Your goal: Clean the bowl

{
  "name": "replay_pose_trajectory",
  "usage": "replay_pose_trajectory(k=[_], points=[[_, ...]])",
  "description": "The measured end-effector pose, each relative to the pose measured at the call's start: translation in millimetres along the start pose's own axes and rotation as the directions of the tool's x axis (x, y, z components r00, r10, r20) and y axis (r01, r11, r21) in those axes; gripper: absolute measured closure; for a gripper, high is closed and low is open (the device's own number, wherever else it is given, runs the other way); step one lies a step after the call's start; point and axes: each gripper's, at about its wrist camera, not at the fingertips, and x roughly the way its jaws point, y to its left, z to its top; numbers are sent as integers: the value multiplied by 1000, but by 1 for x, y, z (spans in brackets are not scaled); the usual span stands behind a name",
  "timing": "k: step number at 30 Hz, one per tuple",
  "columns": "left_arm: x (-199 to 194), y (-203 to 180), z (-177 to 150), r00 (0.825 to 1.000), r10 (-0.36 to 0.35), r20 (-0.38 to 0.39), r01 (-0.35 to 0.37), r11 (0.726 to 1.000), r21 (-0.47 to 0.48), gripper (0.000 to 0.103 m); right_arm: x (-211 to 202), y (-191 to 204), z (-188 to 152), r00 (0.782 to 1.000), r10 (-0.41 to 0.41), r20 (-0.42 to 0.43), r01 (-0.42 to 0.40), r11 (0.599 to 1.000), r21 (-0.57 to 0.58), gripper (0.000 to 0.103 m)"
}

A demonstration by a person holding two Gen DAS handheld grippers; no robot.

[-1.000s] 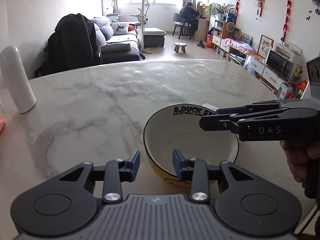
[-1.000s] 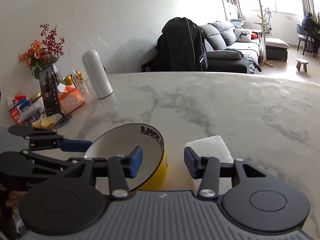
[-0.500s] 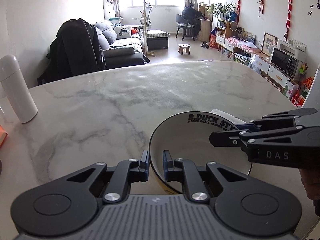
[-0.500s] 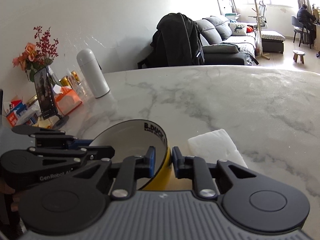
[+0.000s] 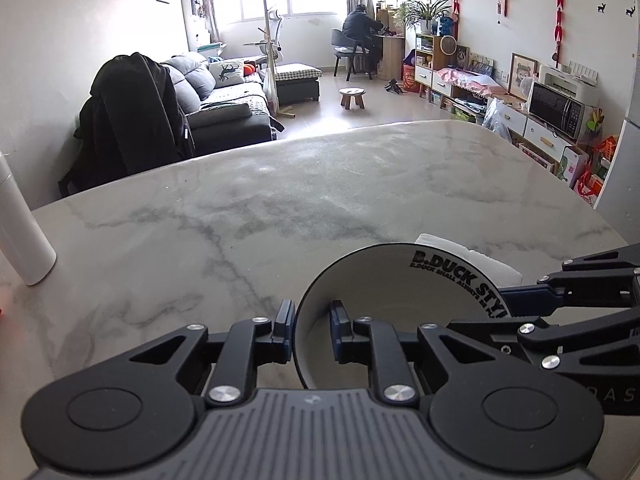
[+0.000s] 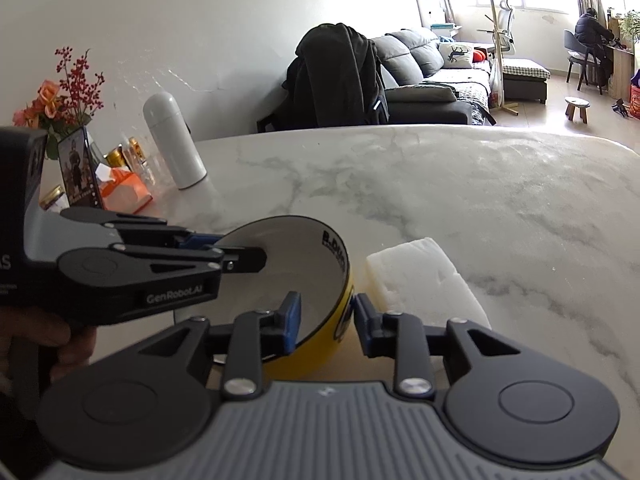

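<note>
Left hand-held gripper (image 5: 310,330) opening astride bowl (image 5: 400,280) rim (right likewise), sponge (image 6: 420,280) beside

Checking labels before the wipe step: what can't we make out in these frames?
- Bowl bottom: hidden by the left gripper in the left wrist view and by both grippers in the right wrist view. Dirt unreadable.
- Pad contact: both grippers' jaws are opening astride the bowl wall. Whether the right gripper touches it is unclear.
- White block: near end hidden under the right gripper, material unclear.
- Bowl lettering: partly covered by the right gripper, left wrist view.
</note>
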Motion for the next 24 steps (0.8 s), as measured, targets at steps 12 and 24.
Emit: replay_pose_trajectory(k=[12,24], points=[[11,-12,3,1000,13,-8,-13,997,71,69,-6,0,-4,1000,3,-1,-3,999,45,61],[-25,-23,9,996,70,56,-74,995,61,26,-20,-31,-2,999,-28,31,25,993,118,26]])
